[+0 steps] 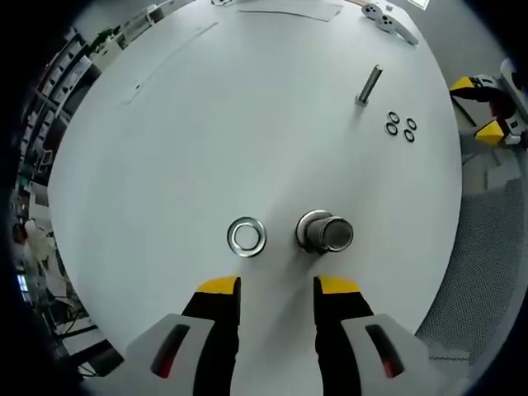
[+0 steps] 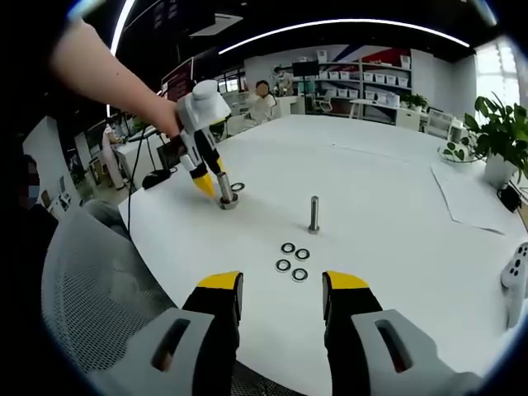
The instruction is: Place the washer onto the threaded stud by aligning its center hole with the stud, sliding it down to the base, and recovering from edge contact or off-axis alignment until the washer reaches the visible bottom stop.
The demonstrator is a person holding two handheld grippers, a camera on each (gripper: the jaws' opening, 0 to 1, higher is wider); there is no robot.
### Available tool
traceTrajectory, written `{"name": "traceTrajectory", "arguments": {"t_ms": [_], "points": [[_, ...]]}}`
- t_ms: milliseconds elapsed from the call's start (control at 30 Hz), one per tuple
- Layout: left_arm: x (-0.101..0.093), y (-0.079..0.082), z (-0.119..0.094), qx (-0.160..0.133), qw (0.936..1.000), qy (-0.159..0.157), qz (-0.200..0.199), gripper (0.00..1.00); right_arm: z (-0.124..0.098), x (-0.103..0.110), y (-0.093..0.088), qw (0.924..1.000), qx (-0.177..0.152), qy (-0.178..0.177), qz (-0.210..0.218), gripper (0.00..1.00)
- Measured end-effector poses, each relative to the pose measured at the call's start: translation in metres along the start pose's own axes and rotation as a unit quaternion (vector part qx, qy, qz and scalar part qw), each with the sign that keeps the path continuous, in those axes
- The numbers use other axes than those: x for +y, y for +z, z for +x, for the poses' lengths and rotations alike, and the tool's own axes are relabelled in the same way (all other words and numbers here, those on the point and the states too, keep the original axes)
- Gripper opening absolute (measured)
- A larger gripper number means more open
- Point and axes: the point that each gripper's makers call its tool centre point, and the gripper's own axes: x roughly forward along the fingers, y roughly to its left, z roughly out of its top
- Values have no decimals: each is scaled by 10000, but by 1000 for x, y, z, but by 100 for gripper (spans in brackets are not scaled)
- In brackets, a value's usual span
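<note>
- Your left gripper [image 1: 276, 289]: jaws wide, empty; washer [image 1: 247, 237] flat at 11 o'clock.
- Thin edge may slip; stud [image 1: 325, 233] risks a bump.
- Right gripper [image 2: 280, 289] wide, idle.

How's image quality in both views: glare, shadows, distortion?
Left gripper view: even light, soft shadows, white table near blown out, washer and stud sharp, edges bent by fisheye. Right gripper view: ceiling light strip glares, left side dark, small washers crisp.
</note>
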Motion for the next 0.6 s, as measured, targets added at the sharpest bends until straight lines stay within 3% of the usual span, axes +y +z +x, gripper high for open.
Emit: {"name": "traceTrajectory", "arguments": {"t_ms": [600], "points": [[21,1,1,21,9995,110,-279,32,1,0,-2,10000,51,-12,-44,41]]}}
